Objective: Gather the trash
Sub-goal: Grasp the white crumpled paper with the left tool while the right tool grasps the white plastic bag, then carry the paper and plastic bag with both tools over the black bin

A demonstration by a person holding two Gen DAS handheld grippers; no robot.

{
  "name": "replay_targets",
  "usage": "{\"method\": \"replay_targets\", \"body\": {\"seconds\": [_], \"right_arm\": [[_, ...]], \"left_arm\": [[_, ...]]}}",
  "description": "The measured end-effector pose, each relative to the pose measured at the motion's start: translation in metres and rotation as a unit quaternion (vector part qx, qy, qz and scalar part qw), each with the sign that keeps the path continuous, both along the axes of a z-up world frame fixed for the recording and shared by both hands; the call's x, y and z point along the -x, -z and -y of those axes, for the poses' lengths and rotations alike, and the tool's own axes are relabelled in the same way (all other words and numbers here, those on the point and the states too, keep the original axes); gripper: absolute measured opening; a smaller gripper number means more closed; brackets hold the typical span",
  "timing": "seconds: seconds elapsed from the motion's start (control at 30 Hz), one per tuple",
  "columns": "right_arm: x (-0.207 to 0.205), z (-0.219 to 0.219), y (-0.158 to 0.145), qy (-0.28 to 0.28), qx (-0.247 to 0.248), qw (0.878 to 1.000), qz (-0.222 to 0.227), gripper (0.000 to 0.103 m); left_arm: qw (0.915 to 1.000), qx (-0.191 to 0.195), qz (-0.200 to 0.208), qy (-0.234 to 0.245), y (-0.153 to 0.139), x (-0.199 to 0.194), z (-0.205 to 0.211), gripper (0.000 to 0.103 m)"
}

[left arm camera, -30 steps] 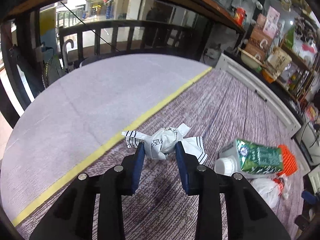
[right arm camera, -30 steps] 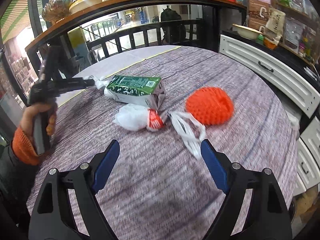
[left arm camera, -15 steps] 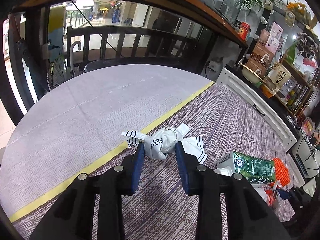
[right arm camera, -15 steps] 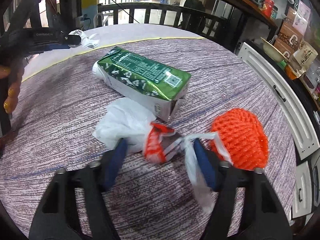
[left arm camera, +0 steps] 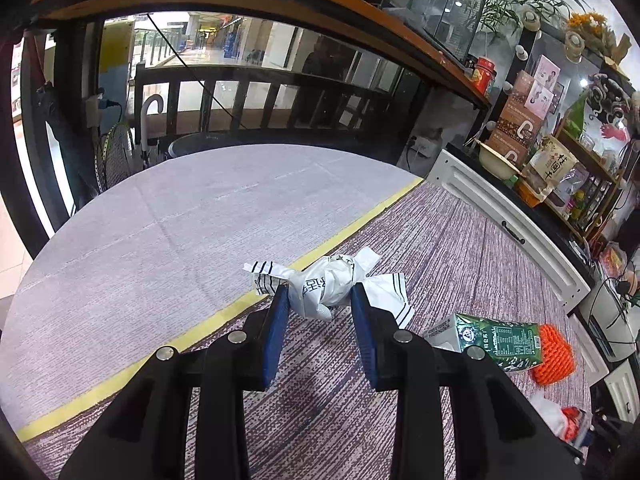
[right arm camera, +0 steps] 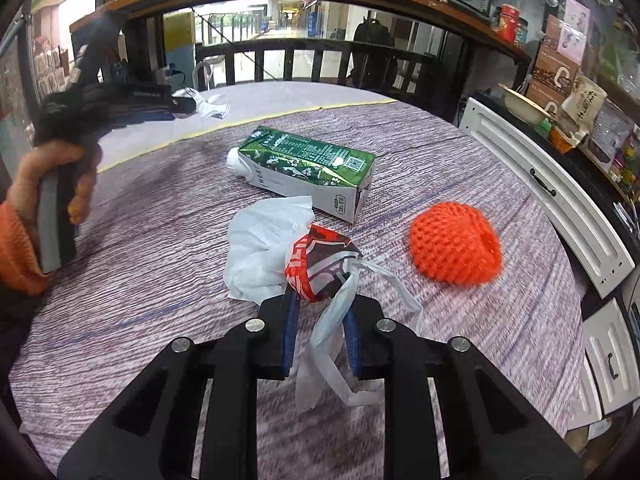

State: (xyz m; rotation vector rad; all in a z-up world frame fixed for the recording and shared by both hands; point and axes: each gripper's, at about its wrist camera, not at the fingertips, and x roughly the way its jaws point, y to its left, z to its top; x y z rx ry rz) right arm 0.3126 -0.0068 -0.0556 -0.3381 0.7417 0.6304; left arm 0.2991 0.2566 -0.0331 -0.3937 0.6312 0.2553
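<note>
Crumpled paper wrapper, white with dark stripes and print, sat at mid-frame in the left wrist view, pinched between the blue pads of the left tool and raised off the bench; the grip fell on the bunched middle, so the loose ends fanned out to either side. In the right wrist view the same wrapper showed small at upper left, at the tip of the left tool held by the person's hand.

White plastic bag with a red and black printed part lay at centre frame of the right wrist view. The right tool was closing on its twisted tail, which ran between the pads; the narrow neck probably offered the surest hold on limp film. Most of the bag rested on the striped cloth.

Green drink carton lay on its side just beyond the bag, apparently touching it. Orange foam fruit net lay apart at right. Both appeared yet to be collected.
</note>
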Motion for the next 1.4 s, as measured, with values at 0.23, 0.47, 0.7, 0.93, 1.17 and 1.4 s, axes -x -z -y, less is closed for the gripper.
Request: {"method": "replay_targets", "body": {"seconds": [0.23, 0.47, 0.7, 0.93, 1.17, 1.4], "right_arm": [[0.045, 0.037, -0.018, 0.010, -0.036, 0.999, 0.013, 0.021], [0.073, 0.083, -0.024, 0.031, -0.054, 0.998, 0.019, 0.021], [0.087, 0.127, -0.019, 0.069, -0.071, 0.995, 0.017, 0.021], [0.098, 0.167, -0.018, 0.117, -0.090, 0.989, 0.020, 0.021], [0.106, 0.211, -0.009, 0.172, -0.109, 0.979, 0.013, 0.021], [0.112, 0.253, -0.004, 0.233, -0.119, 0.965, 0.017, 0.021]], "left_arm": [[0.9994, -0.031, 0.016, 0.008, -0.003, 0.002, 0.010, 0.032], [0.9977, -0.042, 0.030, 0.044, -0.019, 0.013, 0.039, 0.032], [0.9922, -0.050, 0.051, 0.102, -0.037, 0.036, 0.094, 0.032], [0.9834, -0.042, 0.060, 0.166, -0.042, 0.050, 0.147, 0.032], [0.9695, -0.037, 0.047, 0.238, -0.029, 0.061, 0.209, 0.032], [0.9556, -0.026, 0.034, 0.292, -0.018, 0.067, 0.260, 0.032]]}}
